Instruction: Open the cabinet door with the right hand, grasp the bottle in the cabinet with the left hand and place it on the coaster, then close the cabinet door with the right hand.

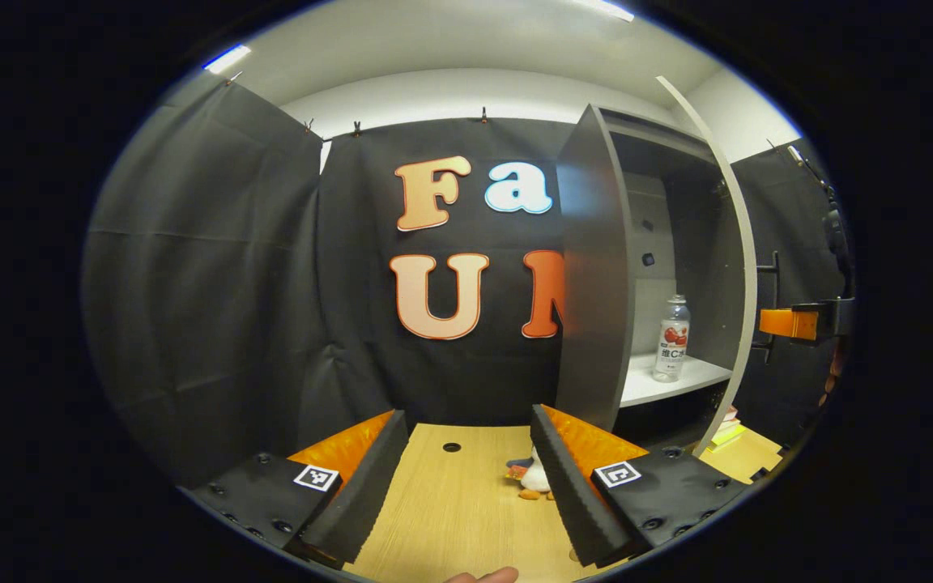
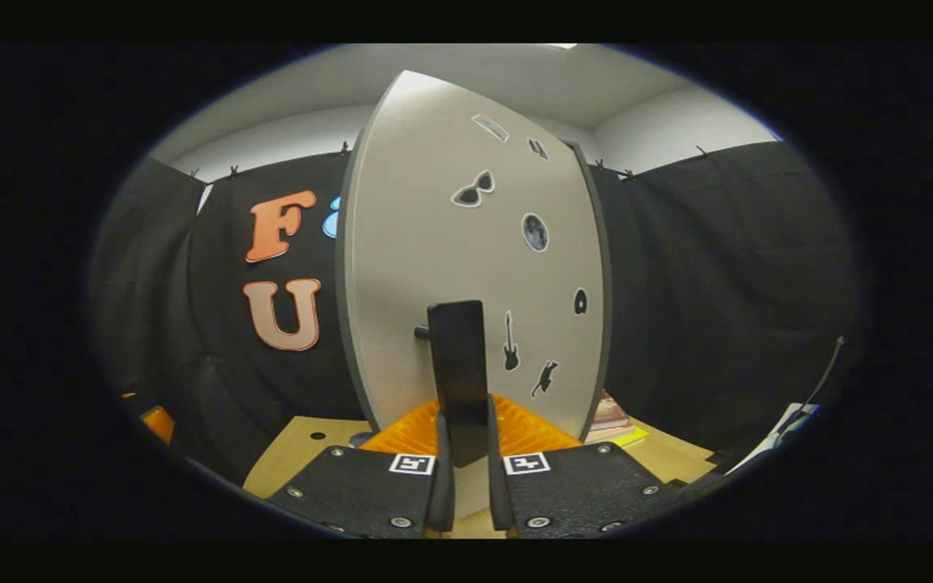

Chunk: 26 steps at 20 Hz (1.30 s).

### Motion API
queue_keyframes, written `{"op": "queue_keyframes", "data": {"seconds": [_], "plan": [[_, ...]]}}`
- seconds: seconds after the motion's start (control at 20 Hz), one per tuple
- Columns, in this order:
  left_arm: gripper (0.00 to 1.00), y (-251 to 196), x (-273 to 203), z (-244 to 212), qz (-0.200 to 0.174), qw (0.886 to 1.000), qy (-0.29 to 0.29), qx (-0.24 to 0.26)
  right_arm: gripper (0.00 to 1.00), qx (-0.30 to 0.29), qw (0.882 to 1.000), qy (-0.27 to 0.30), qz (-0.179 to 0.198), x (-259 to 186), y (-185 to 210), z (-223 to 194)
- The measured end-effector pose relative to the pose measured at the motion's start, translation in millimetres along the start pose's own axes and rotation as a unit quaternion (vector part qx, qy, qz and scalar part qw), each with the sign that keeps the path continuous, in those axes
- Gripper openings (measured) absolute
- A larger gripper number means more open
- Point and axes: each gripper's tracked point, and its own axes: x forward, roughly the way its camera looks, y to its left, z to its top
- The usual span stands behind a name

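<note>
In the left gripper view the left gripper [image 1: 466,486] hangs over the table [image 1: 450,502] with its fingers spread wide and nothing between them; a small toy [image 1: 530,478] lies just past its right finger; beyond, the cabinet [image 1: 596,267] stands open, the bottle [image 1: 670,338] upright on its shelf [image 1: 645,385], the door [image 1: 738,267] swung out to the right. In the right gripper view the right gripper [image 2: 464,453] is closed narrow on the door's handle [image 2: 458,368], both fingers pressing it; stickers [image 2: 515,235] dot the door's face.

Wooden table [image 1: 450,502], white ceiling [image 1: 450,40]
</note>
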Motion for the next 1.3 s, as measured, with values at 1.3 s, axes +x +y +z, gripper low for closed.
{"op": "queue_keyframes", "data": {"seconds": [1.3], "plan": [[0.99, -220.0, -51.2, 31.8, -0.019, 0.999, -0.016, -0.021, 0.00, 0.003, 0.999, -0.005, 0.033, -64.7, -267.1, 7.2]]}}
